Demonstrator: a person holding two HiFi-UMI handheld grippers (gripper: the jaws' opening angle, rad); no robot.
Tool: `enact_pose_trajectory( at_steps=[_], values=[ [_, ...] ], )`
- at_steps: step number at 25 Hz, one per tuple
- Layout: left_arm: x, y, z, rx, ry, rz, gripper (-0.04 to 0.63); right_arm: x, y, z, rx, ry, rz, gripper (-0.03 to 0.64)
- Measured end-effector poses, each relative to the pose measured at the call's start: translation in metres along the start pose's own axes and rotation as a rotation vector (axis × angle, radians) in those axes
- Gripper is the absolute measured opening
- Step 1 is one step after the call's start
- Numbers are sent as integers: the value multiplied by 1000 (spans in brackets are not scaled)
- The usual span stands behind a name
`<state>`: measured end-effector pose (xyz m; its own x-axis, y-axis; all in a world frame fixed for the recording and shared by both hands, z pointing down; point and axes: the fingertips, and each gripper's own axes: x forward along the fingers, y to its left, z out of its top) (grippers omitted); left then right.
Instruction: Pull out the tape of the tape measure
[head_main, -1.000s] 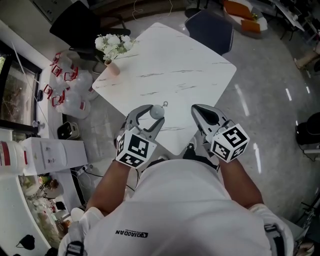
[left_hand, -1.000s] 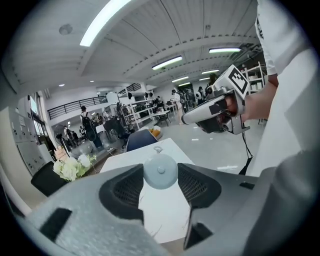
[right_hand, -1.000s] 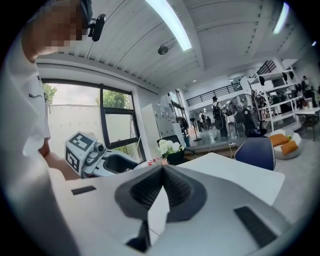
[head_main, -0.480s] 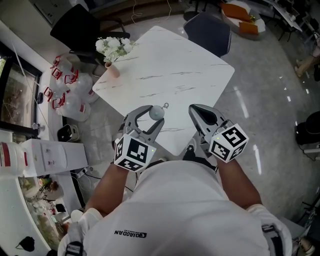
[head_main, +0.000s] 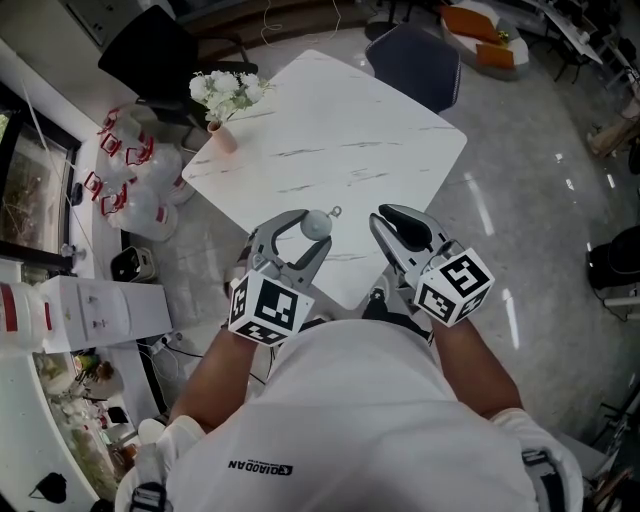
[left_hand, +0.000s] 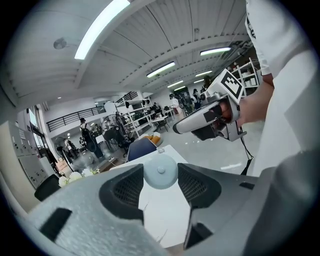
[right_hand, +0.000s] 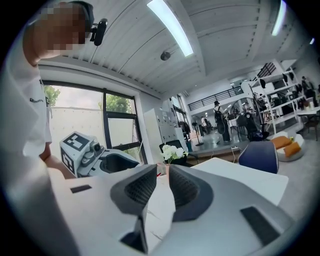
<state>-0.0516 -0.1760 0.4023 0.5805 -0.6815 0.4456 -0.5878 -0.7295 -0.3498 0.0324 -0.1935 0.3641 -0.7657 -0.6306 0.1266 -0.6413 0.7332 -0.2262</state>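
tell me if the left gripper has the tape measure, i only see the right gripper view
observer: yes, the left gripper is closed on the round tape measure, one pad on each side of the case.
operator: where's the pull tab
observer: the small ring tab sticks out of the case on the side away from the person, over the table. Nothing is touching it.
operator: is my right gripper on it
observer: no, the right gripper is off to the tab's right with a clear gap, jaws slightly apart and empty.
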Motion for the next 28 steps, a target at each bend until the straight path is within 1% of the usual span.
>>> enact_pose_trajectory(
  at_steps=[5,8,10,15,18,21,24,28],
  values=[
    [-1,-1,0,-3,-3,3,219,-1,2,-1,-7,10,5,80],
    [-1,-4,5,1,-16,-5,219,2,6,-1,17,15,28,80],
    [0,-8,9,11,-31,-15,219,6,11,-2,68,16,60,83],
    [2,-19,20,42,-60,-42,219,17,20,-6,236,19,150,94],
    [1,-22,22,54,-68,-50,219,20,27,-8,300,29,194,91],
    [1,-23,23,65,-70,-54,219,21,33,-10,351,31,235,68],
    [1,-21,20,70,-63,-51,219,22,35,-9,338,26,240,32],
    [1,-18,18,68,-58,-49,219,20,34,-7,292,27,224,23]
  ],
)
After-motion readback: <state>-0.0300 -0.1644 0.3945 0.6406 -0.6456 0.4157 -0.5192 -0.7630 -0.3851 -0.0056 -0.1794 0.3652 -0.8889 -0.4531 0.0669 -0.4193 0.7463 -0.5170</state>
